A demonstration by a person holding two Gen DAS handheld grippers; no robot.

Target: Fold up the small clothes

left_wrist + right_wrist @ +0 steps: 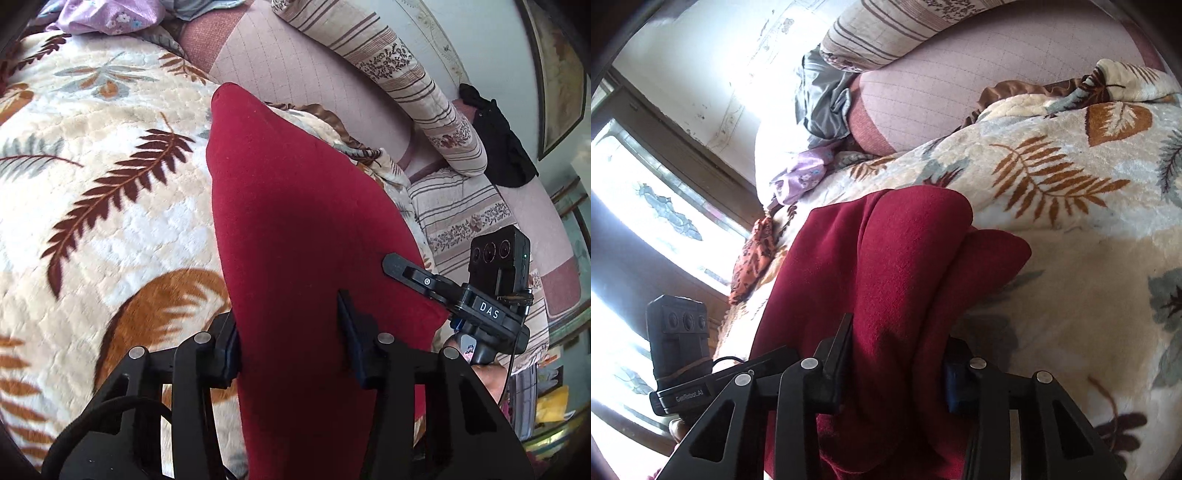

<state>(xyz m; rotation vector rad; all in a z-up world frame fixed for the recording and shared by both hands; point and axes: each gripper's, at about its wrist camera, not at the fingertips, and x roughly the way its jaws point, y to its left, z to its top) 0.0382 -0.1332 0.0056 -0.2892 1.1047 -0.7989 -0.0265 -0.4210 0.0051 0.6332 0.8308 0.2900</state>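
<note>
I hold one hand-held gripper in each hand, both tilted down toward the bed. My left hand-held gripper (295, 343) has its jaws partway closed with the red garment (295, 221) running between them; the fingers (352, 332) press into the cloth on both sides, so it is gripped. My right hand-held gripper (897, 354) is likewise partway closed and clamped on a bunched thickness of the same garment (886, 280). In the left view the right one sits just beside the cloth's right edge, its finger lying on the fabric.

The garment stretches away from both hand-held grippers, ending in a narrow rounded tip in the left view and in two folded lobes in the right view. It lies over the leaf-print blanket (110, 184), which spreads wide and bare to the left of the cloth in the left view and to the right of it in the right view.

Beyond the blanket's brown hem lies a pink sheet (295, 62), then a striped pillow (417, 85), with a black cloth (502, 147) by the wall. A purple cloth (805, 173) is bunched near a bright window (646, 206).
</note>
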